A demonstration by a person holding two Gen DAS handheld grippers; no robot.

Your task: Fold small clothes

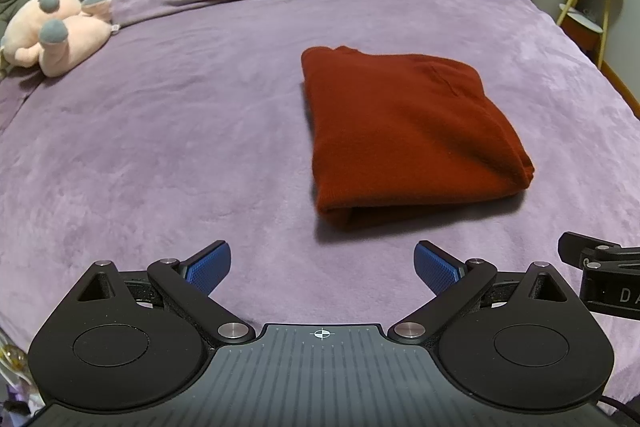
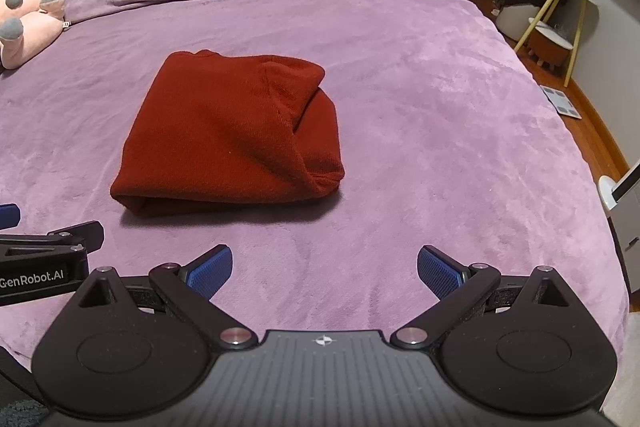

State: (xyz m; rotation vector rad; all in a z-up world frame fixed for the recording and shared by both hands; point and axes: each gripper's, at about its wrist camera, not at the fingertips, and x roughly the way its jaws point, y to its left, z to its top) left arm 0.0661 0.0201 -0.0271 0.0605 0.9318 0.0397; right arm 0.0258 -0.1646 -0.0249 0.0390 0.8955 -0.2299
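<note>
Both claws, left claw (image 1: 322, 269) and right claw (image 2: 325, 273), spread wide, empty, short of the folded red sweater (image 2: 232, 135), its inner layers hidden.

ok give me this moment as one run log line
phase: fold looks done | red garment: folded, flat on purple bedspread | left gripper: open, empty | right gripper: open, empty | contact: none

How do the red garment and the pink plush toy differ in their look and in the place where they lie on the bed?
The red garment is dark red knit, folded into a flat, squarish bundle; the pink plush toy is pale pink with grey tips, rounded and bulky. The red garment lies near the middle of the bed; the pink plush toy lies at its far left edge. Both rest on the purple cover, untouched.
</note>
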